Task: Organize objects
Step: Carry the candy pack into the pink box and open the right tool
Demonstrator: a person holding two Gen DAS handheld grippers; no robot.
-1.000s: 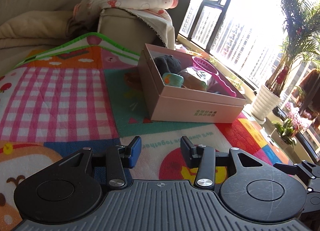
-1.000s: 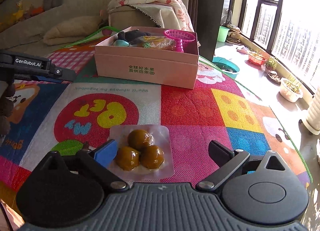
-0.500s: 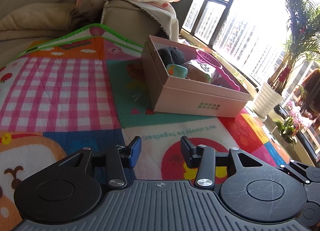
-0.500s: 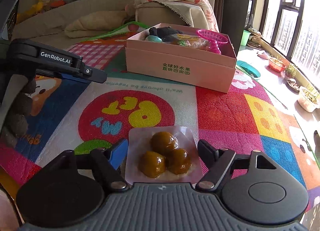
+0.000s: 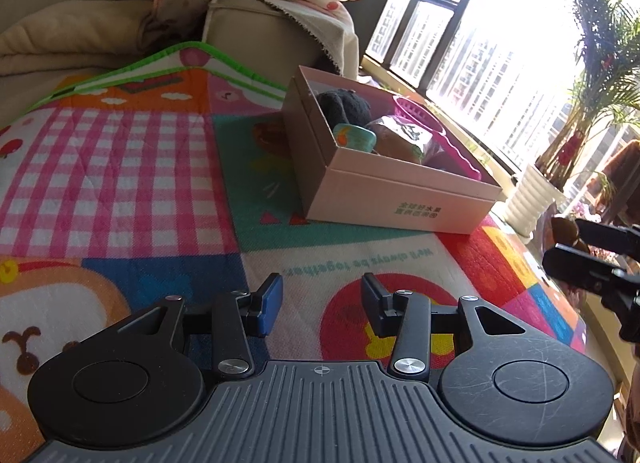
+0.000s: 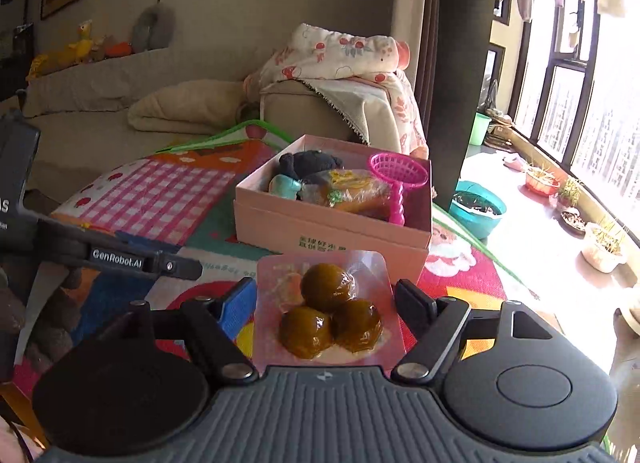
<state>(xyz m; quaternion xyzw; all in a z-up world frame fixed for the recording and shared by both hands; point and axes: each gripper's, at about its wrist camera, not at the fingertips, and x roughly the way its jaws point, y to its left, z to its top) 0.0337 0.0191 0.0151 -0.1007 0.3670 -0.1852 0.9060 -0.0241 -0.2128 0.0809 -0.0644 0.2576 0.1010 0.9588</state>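
Note:
A pink box (image 6: 332, 233) (image 5: 400, 199) stands on the colourful play mat (image 5: 120, 183). It holds a black plush toy (image 6: 308, 163), a teal toy (image 6: 284, 185), a wrapped snack (image 6: 348, 191) and a pink toy net (image 6: 398, 175). My right gripper (image 6: 326, 299) is shut on a clear packet of three brown balls (image 6: 330, 311), lifted above the mat in front of the box. It shows at the right edge of the left wrist view (image 5: 592, 255). My left gripper (image 5: 320, 299) is open and empty, low over the mat, short of the box.
A beige sofa (image 6: 120, 115) with a floral blanket (image 6: 344, 59) stands behind the mat. A teal basin (image 6: 476, 207) and plant pots (image 6: 604, 247) sit on the floor by the window. A white planter (image 5: 532, 203) stands beyond the box.
My right gripper closed on the packet of brown balls and lifted it off the mat toward the box. My left gripper stayed open and shifted only slightly.

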